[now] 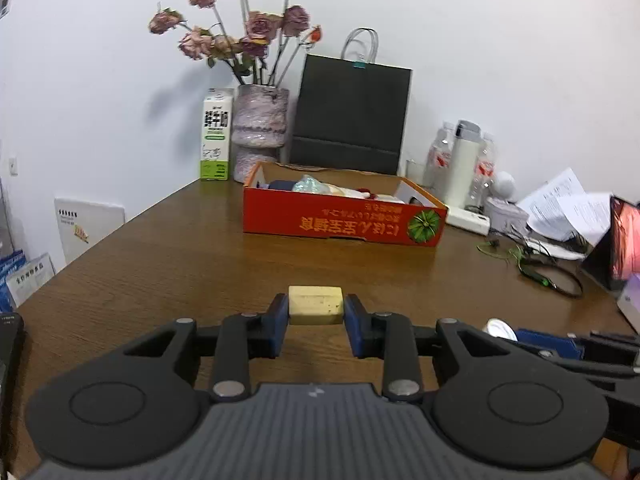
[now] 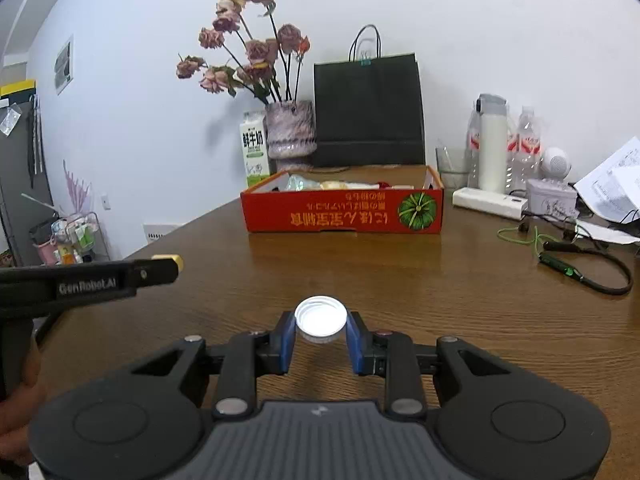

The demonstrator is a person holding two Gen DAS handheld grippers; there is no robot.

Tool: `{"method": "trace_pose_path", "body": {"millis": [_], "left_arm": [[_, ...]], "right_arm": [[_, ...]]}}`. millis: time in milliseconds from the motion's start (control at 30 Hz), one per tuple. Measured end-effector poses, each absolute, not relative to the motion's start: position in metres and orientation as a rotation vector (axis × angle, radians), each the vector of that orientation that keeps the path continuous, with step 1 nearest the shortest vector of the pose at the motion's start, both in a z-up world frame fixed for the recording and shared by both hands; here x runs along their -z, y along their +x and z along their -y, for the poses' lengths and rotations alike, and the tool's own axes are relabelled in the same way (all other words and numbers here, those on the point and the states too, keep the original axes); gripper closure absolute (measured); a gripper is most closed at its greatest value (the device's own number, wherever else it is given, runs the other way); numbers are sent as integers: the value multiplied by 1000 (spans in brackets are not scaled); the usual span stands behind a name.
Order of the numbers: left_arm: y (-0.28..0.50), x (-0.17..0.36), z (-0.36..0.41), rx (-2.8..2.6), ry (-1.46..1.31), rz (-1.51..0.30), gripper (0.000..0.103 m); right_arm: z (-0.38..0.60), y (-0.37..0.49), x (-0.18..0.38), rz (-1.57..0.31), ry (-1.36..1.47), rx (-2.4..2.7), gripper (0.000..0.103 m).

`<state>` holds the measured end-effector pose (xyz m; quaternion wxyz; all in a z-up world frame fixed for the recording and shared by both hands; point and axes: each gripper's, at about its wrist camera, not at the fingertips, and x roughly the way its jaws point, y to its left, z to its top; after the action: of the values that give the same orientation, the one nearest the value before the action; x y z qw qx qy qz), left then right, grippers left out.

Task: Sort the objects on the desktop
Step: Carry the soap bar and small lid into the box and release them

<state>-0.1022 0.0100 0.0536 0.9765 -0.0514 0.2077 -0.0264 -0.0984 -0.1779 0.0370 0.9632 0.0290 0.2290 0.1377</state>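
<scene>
Left wrist view: my left hand-held gripper (image 1: 316, 312) is clamped on the yellow block (image 1: 316, 305), held at the fingertips above the worktop (image 1: 160, 264). A shallow pinch could let it twist out. The red box (image 1: 344, 216) lies at 12 o'clock.

Right wrist view: my right hand-held gripper (image 2: 321, 326) pinches the white cap (image 2: 321, 319) by its rim; the round rim may slip. The box sits at 12 o'clock, well apart.

Glossy wood-grain table (image 1: 160, 248), matt cardboard box (image 1: 320, 220), smooth plastic cap (image 2: 320, 318), matt paper bag (image 1: 352, 112).
</scene>
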Motion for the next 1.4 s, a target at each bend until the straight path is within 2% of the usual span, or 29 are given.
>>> {"method": "trace_pose_path", "body": {"millis": [300,533,700,867,1000,1200,1300,1400], "left_arm": [[-42,-76,-7,132,-138,-411,73],[58,-126,-10,200,-222,-407,73],[149,-146,-14,198,-241,-459,73],[240,-125,6,283,-215,-636,73],[294,-99,28,252,-194,-700,72],[370,-74,47,257,-190,-804,72],[395,-67,43,245,-235,-799,54],[403,-72,30,282,-282,-789,40]], "right_arm": [[192,-48,-55,-440,87,-306,77],[208,38,-105,-403,107,-333,77],[220,127,-135,-446,129,-313,77],[221,229,-137,-559,84,-240,77],[228,313,-113,-674,164,-213,77],[220,389,-76,-786,121,-134,75],[226,408,-67,-827,151,-115,73],[238,410,-73,-796,202,-92,54]]}}
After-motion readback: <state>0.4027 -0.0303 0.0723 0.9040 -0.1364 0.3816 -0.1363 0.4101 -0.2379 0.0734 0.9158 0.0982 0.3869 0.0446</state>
